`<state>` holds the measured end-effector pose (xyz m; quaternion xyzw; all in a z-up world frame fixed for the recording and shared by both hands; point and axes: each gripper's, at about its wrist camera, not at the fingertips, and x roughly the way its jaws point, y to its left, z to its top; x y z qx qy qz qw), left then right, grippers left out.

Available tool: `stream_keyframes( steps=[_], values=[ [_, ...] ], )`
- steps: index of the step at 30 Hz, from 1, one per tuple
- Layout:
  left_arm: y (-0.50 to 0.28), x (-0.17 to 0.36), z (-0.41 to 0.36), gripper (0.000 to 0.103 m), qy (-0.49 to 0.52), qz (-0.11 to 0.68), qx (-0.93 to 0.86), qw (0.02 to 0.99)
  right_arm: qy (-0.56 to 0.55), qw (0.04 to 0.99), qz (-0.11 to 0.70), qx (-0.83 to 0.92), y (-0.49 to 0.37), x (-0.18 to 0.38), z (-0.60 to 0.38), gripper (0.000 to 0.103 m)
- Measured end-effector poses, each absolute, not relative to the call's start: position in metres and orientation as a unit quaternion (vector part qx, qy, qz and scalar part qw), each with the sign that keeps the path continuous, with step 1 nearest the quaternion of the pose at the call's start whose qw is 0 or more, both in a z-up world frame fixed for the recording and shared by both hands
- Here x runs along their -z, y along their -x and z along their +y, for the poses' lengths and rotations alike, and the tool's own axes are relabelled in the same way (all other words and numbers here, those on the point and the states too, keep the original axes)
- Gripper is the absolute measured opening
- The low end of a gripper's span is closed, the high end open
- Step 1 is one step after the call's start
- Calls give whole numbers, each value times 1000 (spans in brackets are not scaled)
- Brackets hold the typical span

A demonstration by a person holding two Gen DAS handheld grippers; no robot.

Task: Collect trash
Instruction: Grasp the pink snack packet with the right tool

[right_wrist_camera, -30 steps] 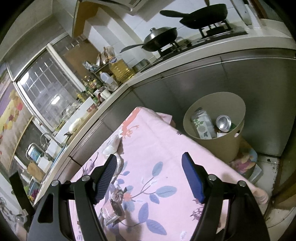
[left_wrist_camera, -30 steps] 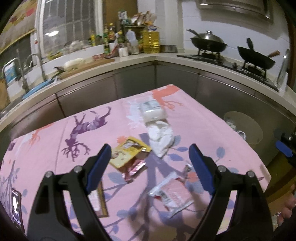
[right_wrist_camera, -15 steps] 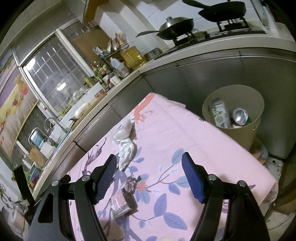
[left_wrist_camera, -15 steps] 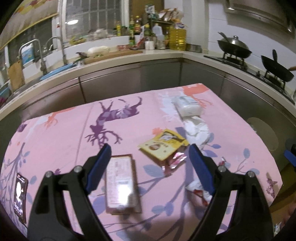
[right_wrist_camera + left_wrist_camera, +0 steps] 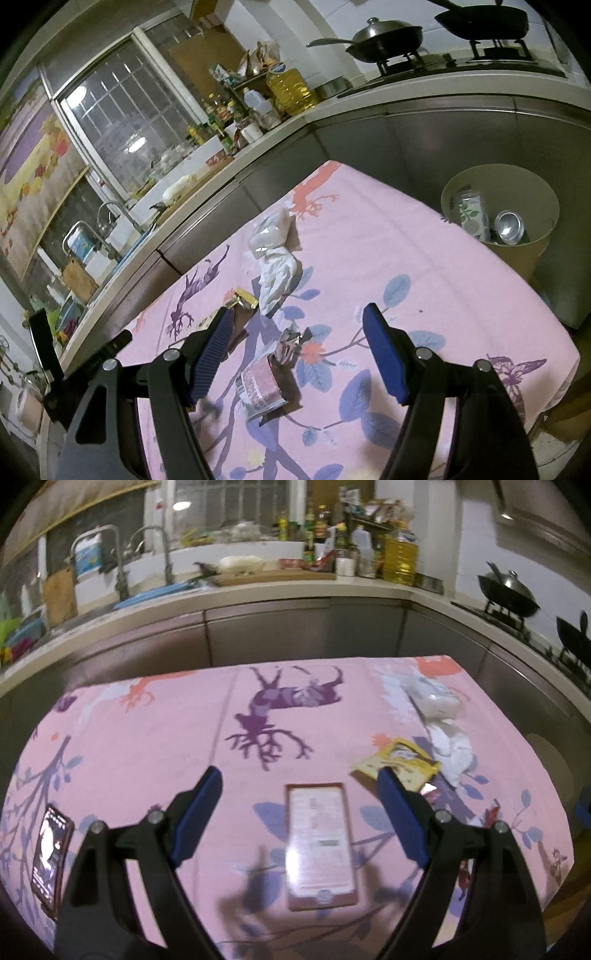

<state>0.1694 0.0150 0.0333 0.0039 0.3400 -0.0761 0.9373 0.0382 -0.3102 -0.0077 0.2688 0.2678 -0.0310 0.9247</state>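
Note:
My left gripper [image 5: 299, 801] is open above a flat red-framed packet [image 5: 319, 845] on the pink tablecloth. A yellow wrapper [image 5: 400, 762], crumpled white plastic [image 5: 454, 751] and a white pack [image 5: 432, 698] lie to its right. My right gripper [image 5: 297, 350] is open over a red-and-white wrapper [image 5: 260, 386] with a crinkled foil piece [image 5: 290, 345]. The white plastic [image 5: 277, 277], the white pack [image 5: 271, 230] and the yellow wrapper [image 5: 242, 299] lie beyond. A beige trash bin [image 5: 532, 251] holding a can and a carton stands on the floor at right.
A phone [image 5: 50, 849] lies at the table's left edge. Steel kitchen cabinets [image 5: 295, 635] run behind the table, with a sink [image 5: 122, 572], bottles and an oil jug [image 5: 290, 86] on the counter. Woks [image 5: 388, 35] sit on the stove at right.
My left gripper has swung left, from over the wrappers to over the red-framed packet. My right gripper has swung left from the bin side toward the red-and-white wrapper. Both stay open.

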Motion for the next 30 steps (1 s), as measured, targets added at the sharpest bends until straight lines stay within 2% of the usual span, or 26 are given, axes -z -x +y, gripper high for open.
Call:
stream_keyframes(
  steps=[10, 21, 30],
  values=[
    [-173, -19, 38, 82, 4, 366, 61, 928, -260, 920, 293, 6, -49, 22, -297, 70],
    [-174, -17, -8, 82, -40, 367, 112, 923, -264, 914, 307, 4, -52, 33, -301, 70],
    [-173, 3, -11, 82, -52, 395, 110, 911, -263, 912, 315, -12, -65, 34, -300, 70]
  ],
)
